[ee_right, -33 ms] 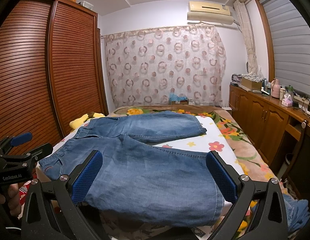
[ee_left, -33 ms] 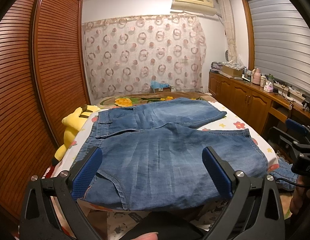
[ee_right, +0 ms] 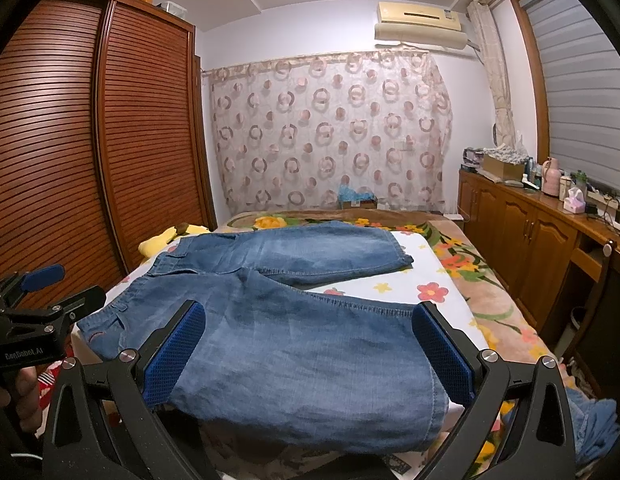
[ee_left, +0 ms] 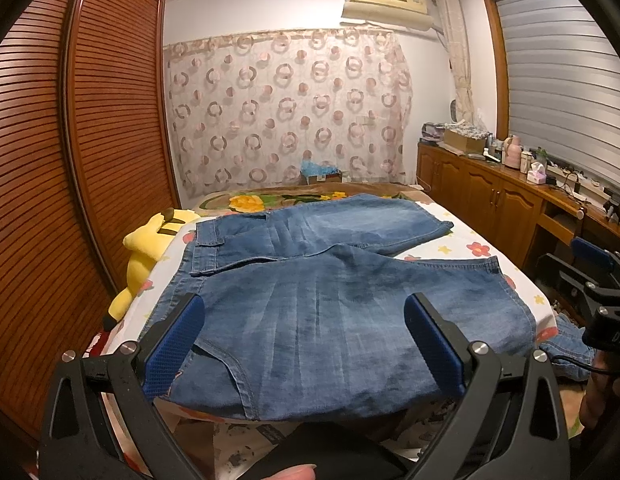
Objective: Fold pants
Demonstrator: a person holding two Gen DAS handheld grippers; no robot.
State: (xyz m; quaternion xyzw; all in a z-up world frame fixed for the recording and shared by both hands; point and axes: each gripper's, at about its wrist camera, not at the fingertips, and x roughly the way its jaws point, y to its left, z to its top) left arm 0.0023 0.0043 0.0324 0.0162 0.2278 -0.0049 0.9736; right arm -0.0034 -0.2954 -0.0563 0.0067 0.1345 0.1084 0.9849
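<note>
Denim shorts point(ee_left: 330, 304) lie spread flat on the floral bedsheet point(ee_left: 476, 246), waistband toward the yellow plush toy point(ee_left: 144, 248), legs pointing right. Left gripper point(ee_left: 304, 344) and right gripper point(ee_right: 310, 350) both hover at the near edge, fingers wide apart, seemingly clear of the fabric

Left wrist view: from the near edge of the bed point(ee_left: 462, 240), level, facing 12 o'clock toward the curtain point(ee_left: 286, 108); pants point(ee_left: 330, 300) close below.
Right wrist view: same edge, facing 12 o'clock, set further right; pants point(ee_right: 294, 320) close below.
Cross-sight: right gripper point(ee_left: 598, 280) at 3 o'clock in the left view; left gripper point(ee_right: 42, 292) at 9 o'clock in the right view.
Shared: pants, bed, curtain, wardrobe point(ee_right: 110, 140), cabinets point(ee_right: 530, 232).
</note>
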